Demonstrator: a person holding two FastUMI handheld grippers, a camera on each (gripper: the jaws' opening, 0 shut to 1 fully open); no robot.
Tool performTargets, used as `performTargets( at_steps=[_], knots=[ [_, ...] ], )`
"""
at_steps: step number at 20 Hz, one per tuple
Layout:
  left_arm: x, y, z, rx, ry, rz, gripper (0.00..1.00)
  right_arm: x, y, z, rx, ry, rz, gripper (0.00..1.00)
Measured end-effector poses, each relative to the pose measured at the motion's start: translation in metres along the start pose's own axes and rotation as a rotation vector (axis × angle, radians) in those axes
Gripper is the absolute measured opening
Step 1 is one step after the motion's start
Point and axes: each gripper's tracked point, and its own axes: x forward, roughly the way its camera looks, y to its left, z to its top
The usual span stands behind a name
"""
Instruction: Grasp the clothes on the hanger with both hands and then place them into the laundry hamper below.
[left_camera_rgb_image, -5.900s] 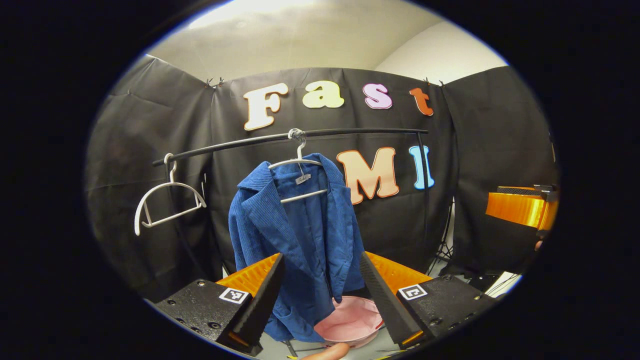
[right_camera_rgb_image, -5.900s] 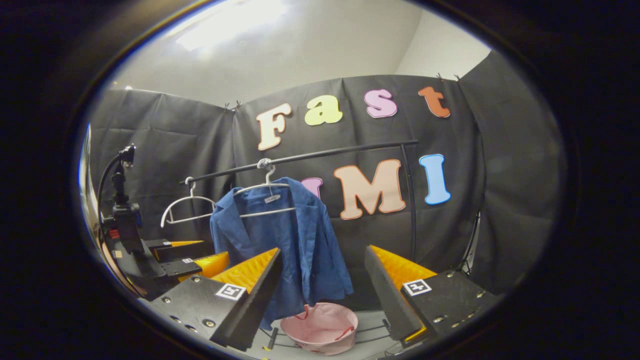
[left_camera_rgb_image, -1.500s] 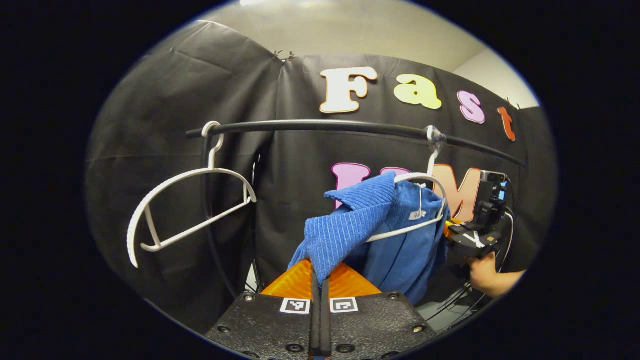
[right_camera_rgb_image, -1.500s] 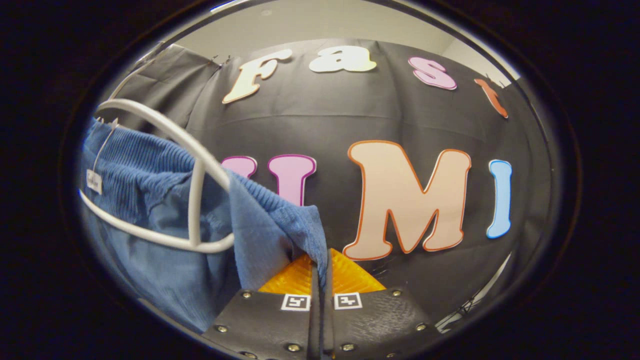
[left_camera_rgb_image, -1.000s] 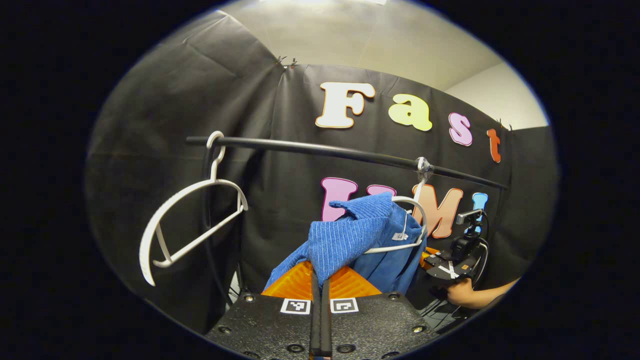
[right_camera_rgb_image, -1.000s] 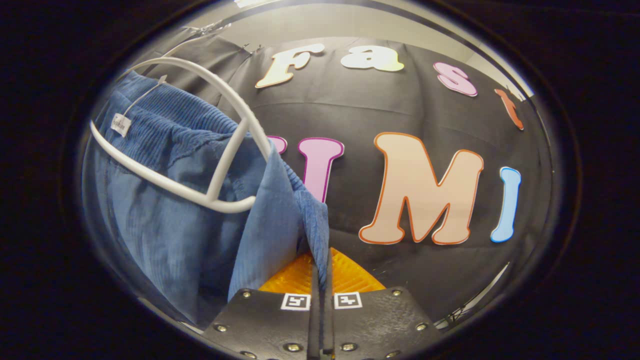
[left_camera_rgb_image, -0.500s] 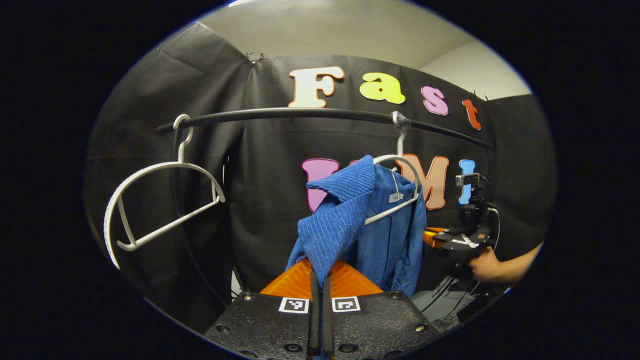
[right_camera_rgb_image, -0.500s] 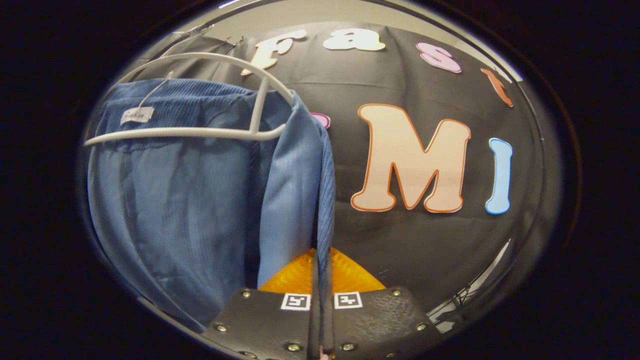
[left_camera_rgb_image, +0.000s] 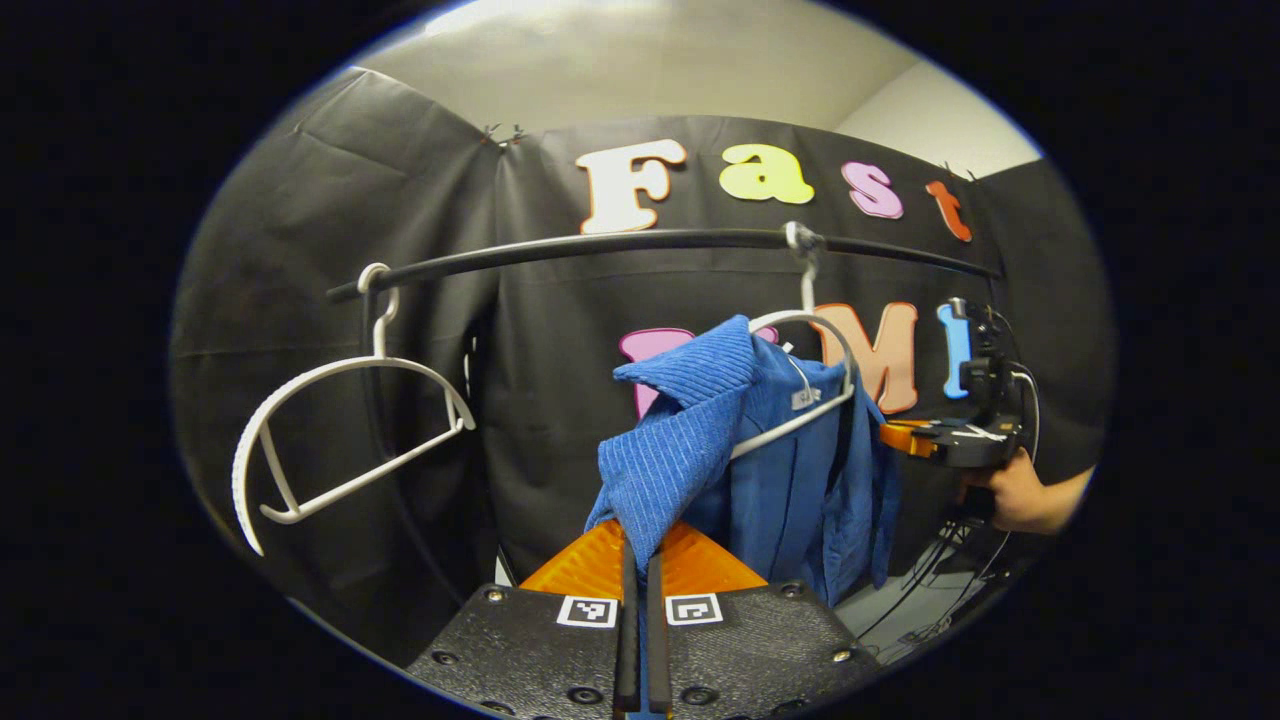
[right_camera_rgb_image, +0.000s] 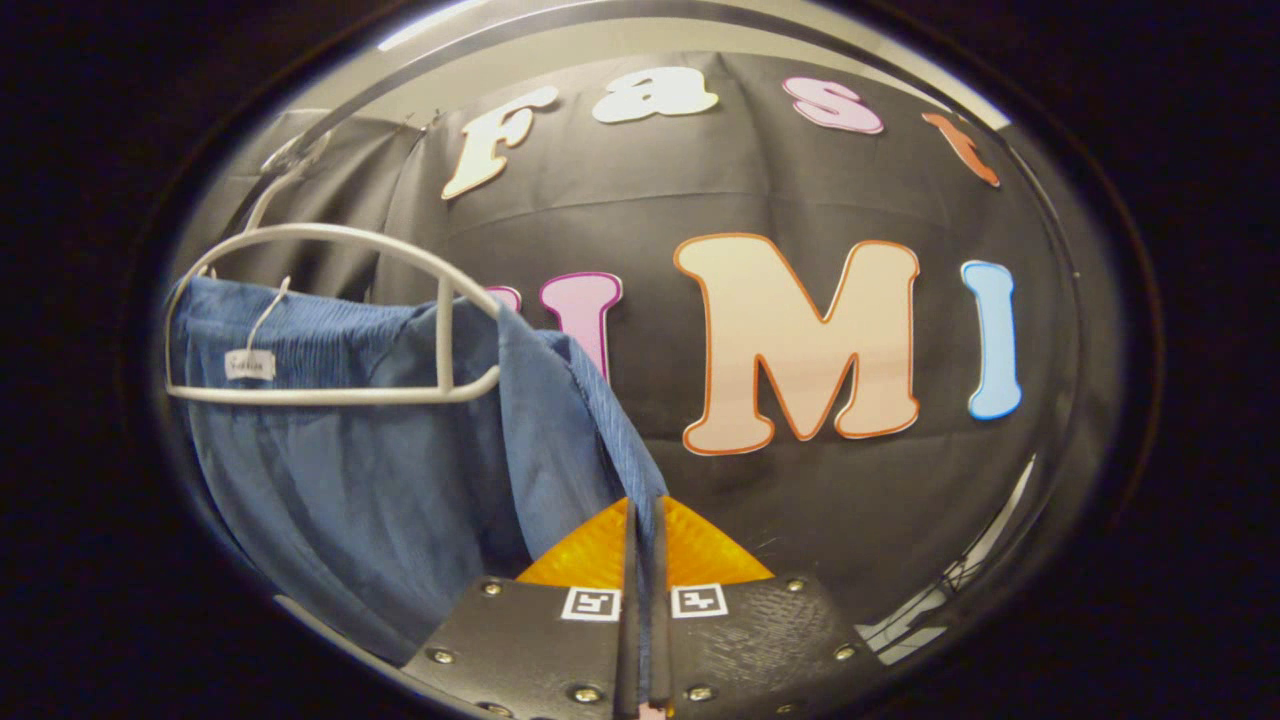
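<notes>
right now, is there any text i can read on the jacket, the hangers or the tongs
Neck tag on the blue jacket: print too small and blurred to read.
Square markers on the left tongs and the right tongs: black-and-white code patterns, no words.
Empty hanger and the jacket's hanger: no writing visible.
</notes>
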Motion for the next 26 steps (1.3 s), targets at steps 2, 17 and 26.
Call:
performTargets(
  at_steps=[2, 17, 26],
  knots=[
    [0.005, 0.006, 0.010, -0.033, -0.014, 0.021, 0.04, 0.005, 0.010, 0.001, 0.030, 0.004, 0.035, 0.22],
    [0.004, 0.031, 0.031, -0.204, 0.000, 0.040, 0.04, 0.074, 0.038, -0.010, 0.038, 0.054, 0.066, 0.02],
    [-0.005, 0.000, 0.027, -0.312, 0.014, -0.141, 0.02, 0.085, 0.026, -0.042, 0.084, 0.125, 0.055, 0.04]
  ],
)
